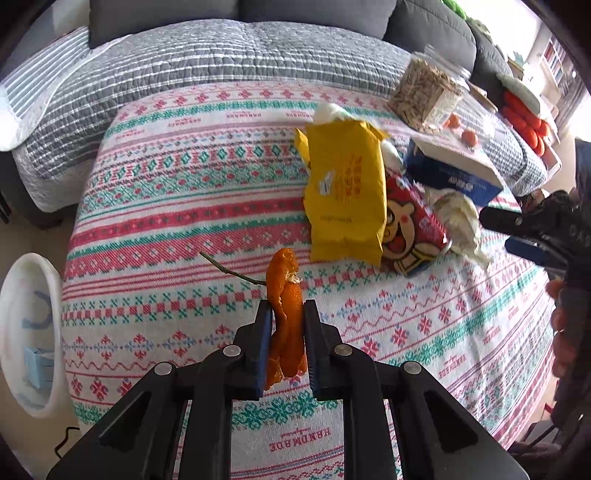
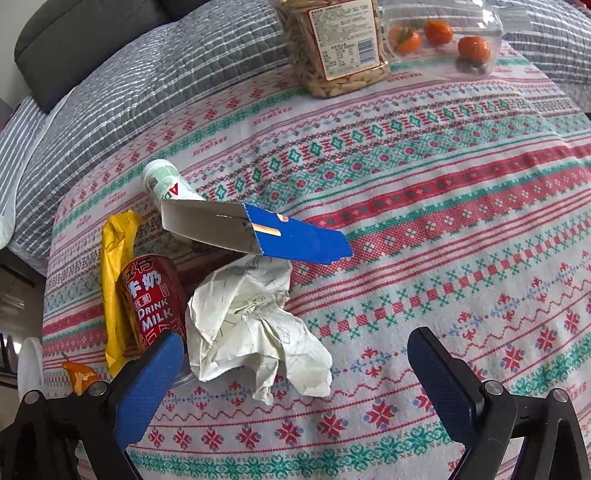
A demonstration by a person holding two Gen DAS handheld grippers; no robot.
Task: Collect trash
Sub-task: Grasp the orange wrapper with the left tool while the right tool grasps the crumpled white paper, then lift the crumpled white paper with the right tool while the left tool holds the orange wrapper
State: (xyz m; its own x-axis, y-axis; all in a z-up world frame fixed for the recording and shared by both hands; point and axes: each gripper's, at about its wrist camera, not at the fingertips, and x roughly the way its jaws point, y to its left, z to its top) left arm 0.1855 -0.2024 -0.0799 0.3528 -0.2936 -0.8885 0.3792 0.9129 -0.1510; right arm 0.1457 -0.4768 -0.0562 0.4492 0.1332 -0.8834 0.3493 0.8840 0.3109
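The left gripper [image 1: 287, 308] is pinching a piece of orange peel [image 1: 285, 284]. The peel stands up tall between the two blue pads, and some of it hangs down under them. It is up in the air, over the near part of the patterned tablecloth [image 1: 184, 229]. A thin twig [image 1: 229, 271] sticks out from the peel to the left.

A white bin [image 1: 22, 317] sits low on the far left, off the table edge. That looks like where the trash should go.

The right gripper [image 2: 295, 363] is spread wide and holds nothing. It hangs just near a crumpled paper [image 2: 255, 317]. Left of the paper lies a red milk can [image 2: 153, 299] on its side, and a yellow bag [image 2: 116, 280] is left of that. A blue box [image 2: 258, 230] lies just past the paper, and a small white bottle [image 2: 164, 182] lies farther off.

Here is what could go wrong. The peel is soft and bendy, and only a thin part is squeezed. If the hand swings fast to the bin, the peel could slip out and fall on the cloth or the floor. The twig could snap off and drop too.

The right gripper has trouble waiting as well. The can is round and touches the paper, I think. A bump from the left pad could make the can roll. The paper is puffy, so the pads could grab just a corner and it could pull free.

The jar of seeds [image 2: 332, 40] and the tangerines [image 2: 436, 35] at the far side are not trash, so they should stay.
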